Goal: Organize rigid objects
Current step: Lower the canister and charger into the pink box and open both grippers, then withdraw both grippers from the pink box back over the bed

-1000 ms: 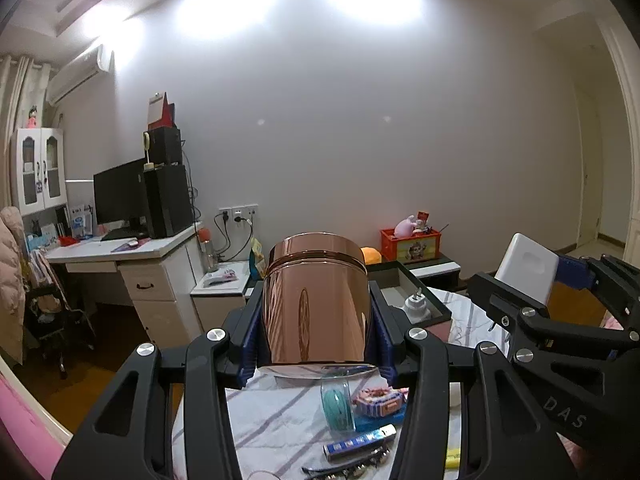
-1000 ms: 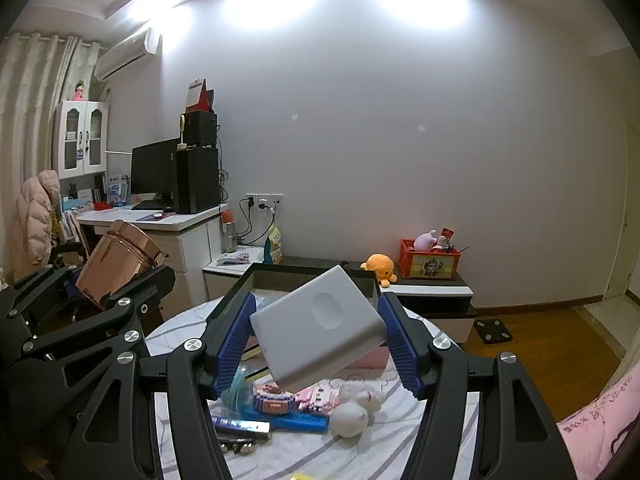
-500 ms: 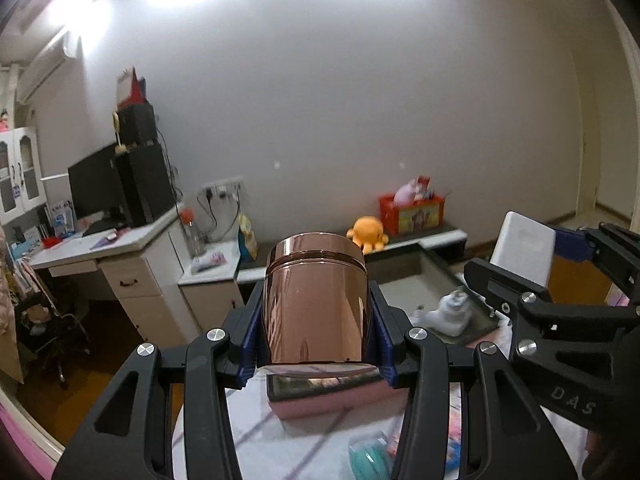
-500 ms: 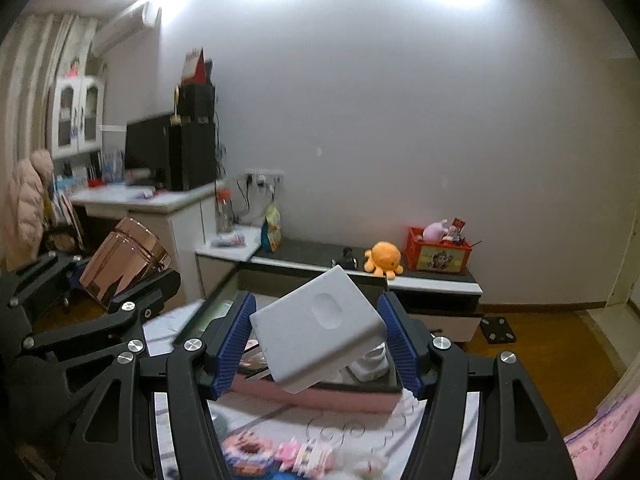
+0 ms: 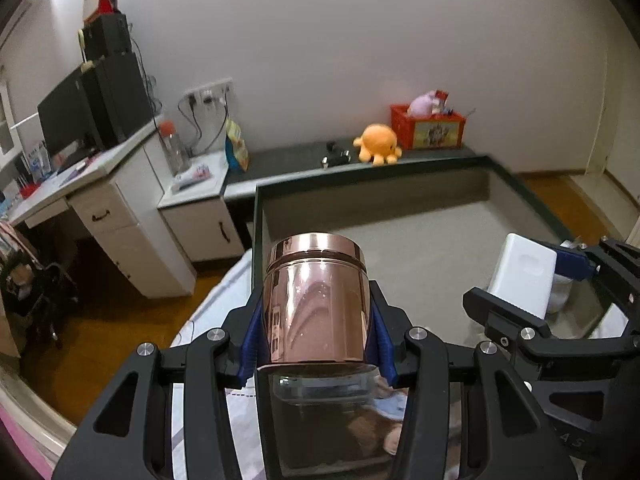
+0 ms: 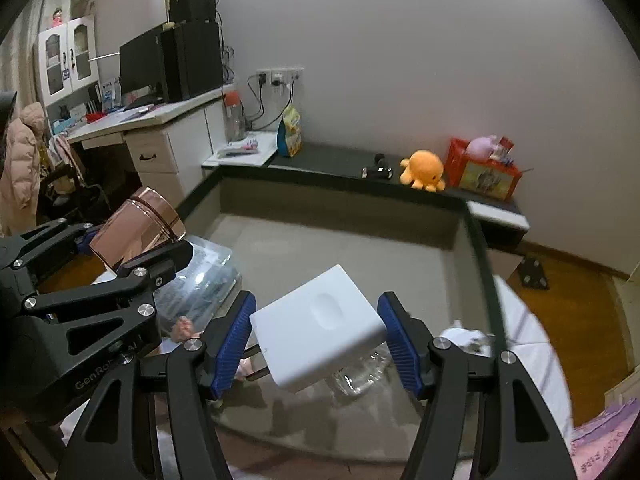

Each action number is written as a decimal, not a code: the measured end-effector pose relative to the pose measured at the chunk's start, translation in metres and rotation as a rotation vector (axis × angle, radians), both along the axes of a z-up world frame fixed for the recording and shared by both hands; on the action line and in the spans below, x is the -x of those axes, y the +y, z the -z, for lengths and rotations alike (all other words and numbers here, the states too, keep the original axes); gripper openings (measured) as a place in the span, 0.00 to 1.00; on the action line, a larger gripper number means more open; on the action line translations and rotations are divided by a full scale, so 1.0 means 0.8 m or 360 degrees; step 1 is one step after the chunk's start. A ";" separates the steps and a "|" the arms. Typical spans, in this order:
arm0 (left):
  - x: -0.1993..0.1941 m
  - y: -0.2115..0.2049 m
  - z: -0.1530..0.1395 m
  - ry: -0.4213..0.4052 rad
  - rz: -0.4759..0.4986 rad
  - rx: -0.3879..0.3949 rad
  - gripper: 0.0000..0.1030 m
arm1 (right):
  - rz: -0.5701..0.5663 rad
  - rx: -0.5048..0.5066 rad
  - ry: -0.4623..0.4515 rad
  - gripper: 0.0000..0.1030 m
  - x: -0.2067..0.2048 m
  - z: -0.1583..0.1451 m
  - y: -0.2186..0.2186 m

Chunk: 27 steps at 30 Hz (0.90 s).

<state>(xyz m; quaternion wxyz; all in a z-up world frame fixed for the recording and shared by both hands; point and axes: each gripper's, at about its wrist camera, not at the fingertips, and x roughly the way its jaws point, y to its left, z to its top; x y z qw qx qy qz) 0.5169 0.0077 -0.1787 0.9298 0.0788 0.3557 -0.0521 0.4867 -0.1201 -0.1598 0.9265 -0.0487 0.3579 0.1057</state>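
My left gripper (image 5: 316,332) is shut on a shiny copper canister (image 5: 316,300) and holds it over the near left edge of a large dark-rimmed bin (image 5: 400,236). It also shows at the left of the right wrist view (image 6: 138,232). My right gripper (image 6: 320,340) is shut on a white box (image 6: 320,324) with an oval dent, held tilted above the bin's grey floor (image 6: 328,248). The white box shows at the right in the left wrist view (image 5: 524,272).
A clear plastic box (image 6: 200,280) and a clear bottle (image 6: 360,372) lie in the bin. Behind it are a low black bench (image 5: 304,160) with an orange plush octopus (image 5: 378,146) and a red box (image 5: 430,128), and a white desk (image 5: 116,208).
Both grippers have moved forward and tipped down over the bin with their loads. The table clutter has dropped out of view and the bin floor fills the frames.
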 end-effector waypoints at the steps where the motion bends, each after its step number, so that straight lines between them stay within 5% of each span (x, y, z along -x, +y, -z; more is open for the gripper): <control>1: -0.003 0.000 0.006 0.0015 -0.0007 -0.0012 0.46 | -0.0003 0.0007 0.0026 0.63 -0.005 0.006 0.001; 7: -0.002 0.008 0.004 0.0011 -0.0007 0.0034 0.51 | -0.0002 -0.0007 0.0041 0.70 -0.008 0.015 0.001; 9: 0.004 0.014 -0.008 -0.0033 -0.0081 0.0022 0.80 | 0.0042 -0.0010 0.0018 0.78 -0.006 0.008 -0.005; 11: 0.013 0.021 -0.022 -0.0098 -0.0098 0.0067 0.91 | 0.0071 -0.0040 0.0000 0.80 0.000 -0.001 -0.013; 15: 0.049 0.032 -0.049 -0.0164 -0.0091 0.0166 0.98 | 0.0091 -0.0100 -0.0066 0.84 0.025 -0.032 -0.024; 27: 0.241 0.028 -0.124 -0.0572 -0.0087 0.0108 1.00 | 0.0047 -0.0101 -0.0426 0.85 0.199 -0.115 -0.028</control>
